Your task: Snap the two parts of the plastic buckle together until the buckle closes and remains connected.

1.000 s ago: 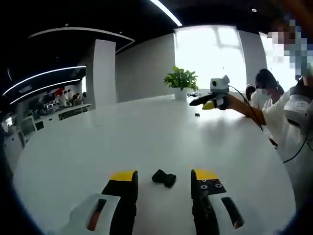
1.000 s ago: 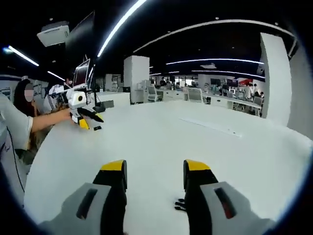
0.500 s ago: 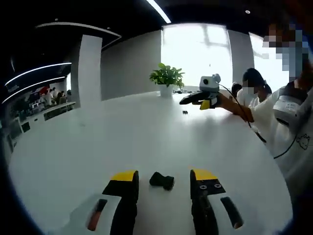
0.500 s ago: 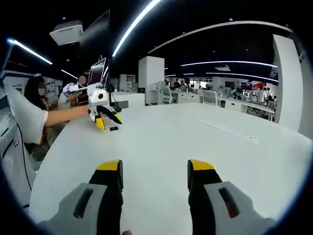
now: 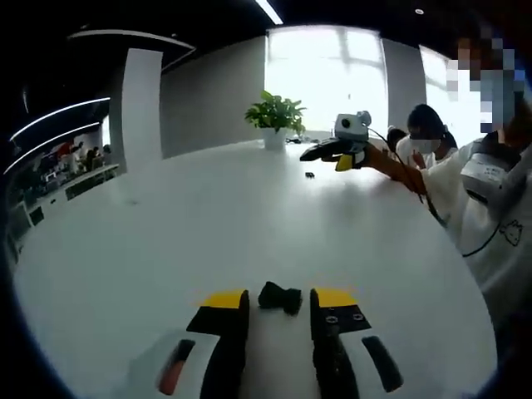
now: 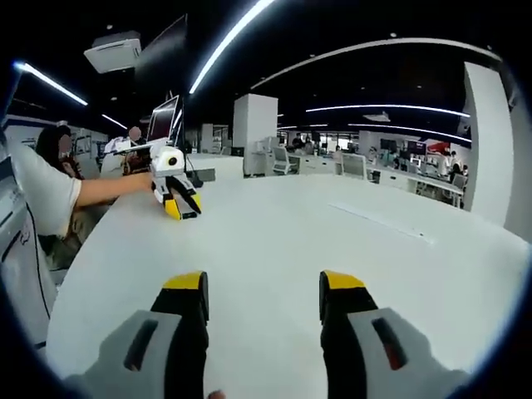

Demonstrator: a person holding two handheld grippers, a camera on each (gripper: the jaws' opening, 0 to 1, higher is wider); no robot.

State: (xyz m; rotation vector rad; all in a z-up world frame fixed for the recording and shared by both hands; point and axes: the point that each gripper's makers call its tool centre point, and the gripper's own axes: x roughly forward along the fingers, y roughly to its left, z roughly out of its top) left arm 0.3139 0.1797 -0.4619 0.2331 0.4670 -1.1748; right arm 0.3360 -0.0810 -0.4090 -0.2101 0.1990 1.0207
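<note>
Buckle (image 5: 279, 298) on table (image 5: 166, 224), just ahead of open left claw (image 5: 278, 301)

A small black plastic buckle piece (image 5: 279, 297) lies flat on the white table (image 5: 208, 216), just ahead of the left gripper (image 5: 279, 301), between its two yellow-tipped jaws. It looks chunky and short; whether it is one part or two joined is unclear.
</note>
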